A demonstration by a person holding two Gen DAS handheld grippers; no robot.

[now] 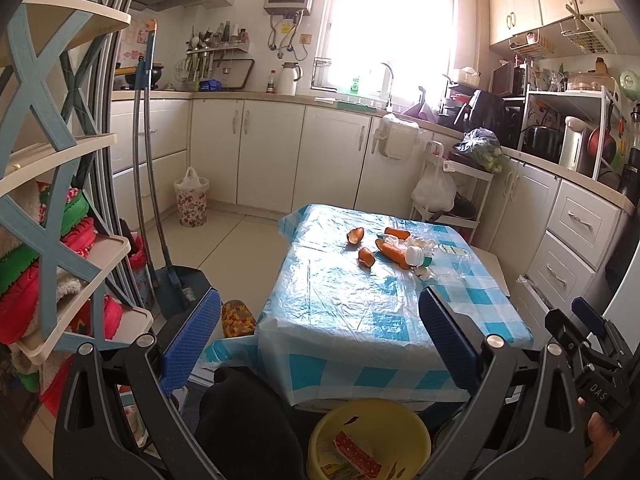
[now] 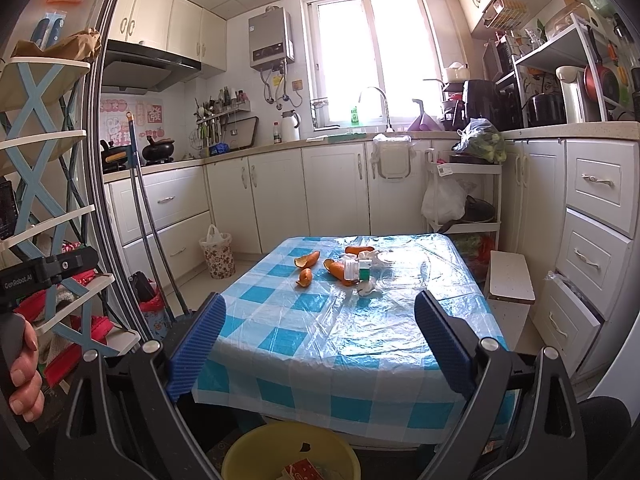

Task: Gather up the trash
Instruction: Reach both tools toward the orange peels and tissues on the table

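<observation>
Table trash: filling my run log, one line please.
left tongs open, empty | right tongs open, empty | orange peels on table | yellow bin below

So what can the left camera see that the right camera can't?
Only the left wrist view shows the patterned slipper on the floor and the right gripper at the edge. Only the right wrist view shows the small white stool beside the table and the left gripper's handle. Both show the checked table, the orange peels and the yellow bin, and each camera's own gripper is open.
</observation>
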